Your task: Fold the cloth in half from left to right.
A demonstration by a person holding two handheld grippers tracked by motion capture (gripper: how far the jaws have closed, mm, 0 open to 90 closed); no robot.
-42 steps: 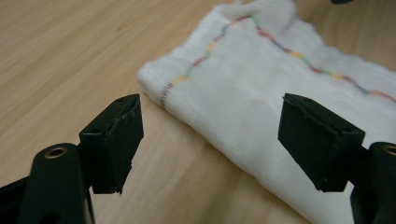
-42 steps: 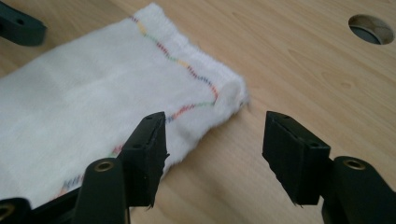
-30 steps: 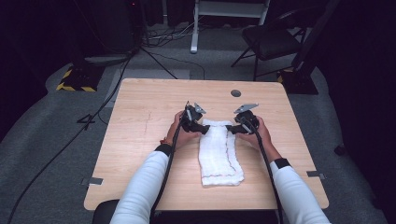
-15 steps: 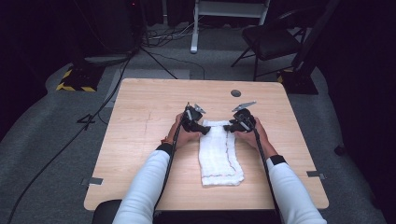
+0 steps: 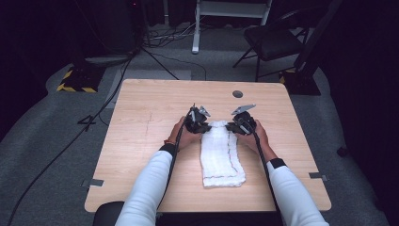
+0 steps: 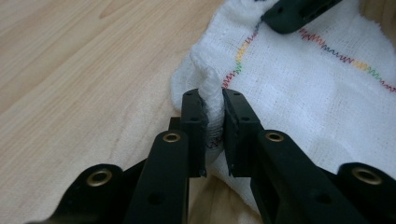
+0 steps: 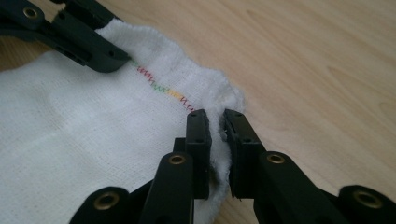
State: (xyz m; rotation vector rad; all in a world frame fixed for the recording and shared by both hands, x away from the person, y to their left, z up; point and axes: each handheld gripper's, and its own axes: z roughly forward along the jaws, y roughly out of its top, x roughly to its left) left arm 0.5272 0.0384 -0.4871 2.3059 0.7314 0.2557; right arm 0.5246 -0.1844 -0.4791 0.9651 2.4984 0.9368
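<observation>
Jaws of the left gripper [image 6: 214, 135] are closed on a bunched fold at one far corner of the white cloth [image 5: 220, 153]; those of the right gripper [image 7: 215, 149] are pinched on the cloth's other far corner. Multicoloured zigzag stitching [image 7: 163, 86] is seen along the cloth's edge. The cloth is laid flat on the wooden table [image 5: 141, 141], between both hands.

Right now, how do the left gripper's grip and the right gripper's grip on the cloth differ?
The left gripper pinches a raised, bunched fold at the white cloth's far left corner; the right gripper pinches a flatter edge at the far right corner. The fold rises above the left jaws; the right's stays low. Both are shut on the cloth.
</observation>
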